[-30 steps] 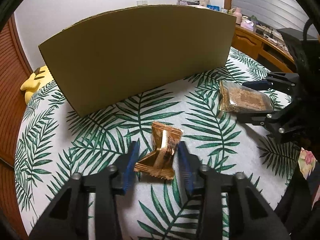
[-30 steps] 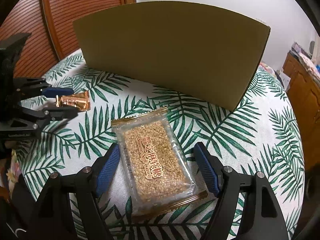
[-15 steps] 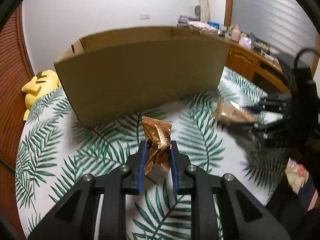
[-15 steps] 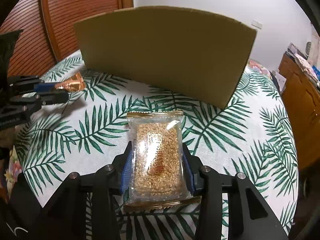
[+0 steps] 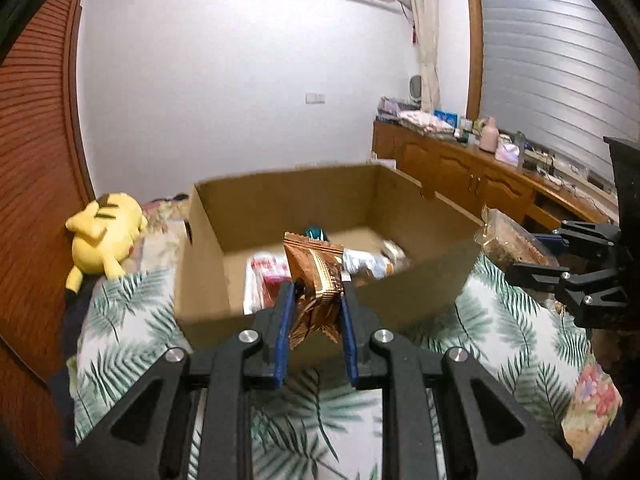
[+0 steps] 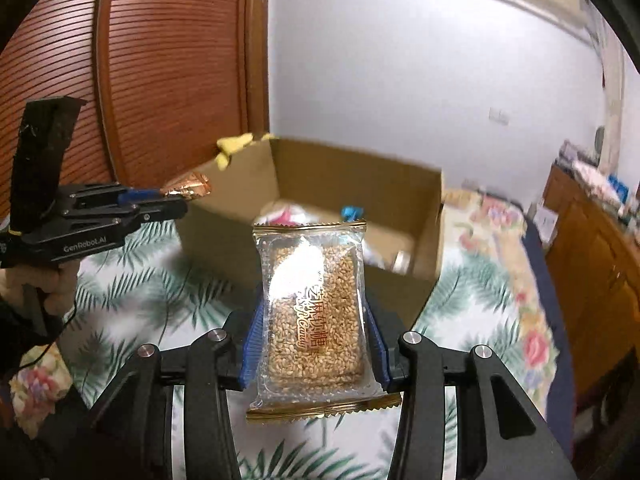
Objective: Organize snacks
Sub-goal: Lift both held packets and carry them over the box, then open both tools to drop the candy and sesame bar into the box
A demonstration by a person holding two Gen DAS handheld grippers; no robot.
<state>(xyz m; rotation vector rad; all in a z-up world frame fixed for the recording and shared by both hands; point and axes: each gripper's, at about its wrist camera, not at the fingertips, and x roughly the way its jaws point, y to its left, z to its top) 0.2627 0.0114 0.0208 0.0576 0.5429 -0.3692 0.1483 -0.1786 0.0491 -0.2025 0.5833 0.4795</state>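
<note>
My left gripper [image 5: 316,304] is shut on a small gold-brown foil snack packet [image 5: 316,280], held up in the air in front of an open cardboard box [image 5: 420,280]. My right gripper [image 6: 314,316] is shut on a clear packet of sesame candy [image 6: 314,312] with gold edges, also lifted before the box [image 6: 224,224]. Several wrapped snacks [image 5: 264,272] lie on the box floor. In the right wrist view the left gripper [image 6: 172,198] shows at the left with the foil packet [image 6: 188,186]; in the left wrist view the right gripper [image 5: 536,252] and the sesame packet [image 5: 508,240] show at the right.
The box stands on a table with a palm-leaf cloth [image 5: 504,320]. A yellow plush toy [image 5: 104,236] lies left of the box. A wooden slatted door [image 6: 160,80] is at the left, wooden cabinets [image 5: 460,176] with clutter along the right wall.
Both grippers closed on their packets and lifted them off the cloth. The views tilted up, so the inside of the box and the room behind now show.
</note>
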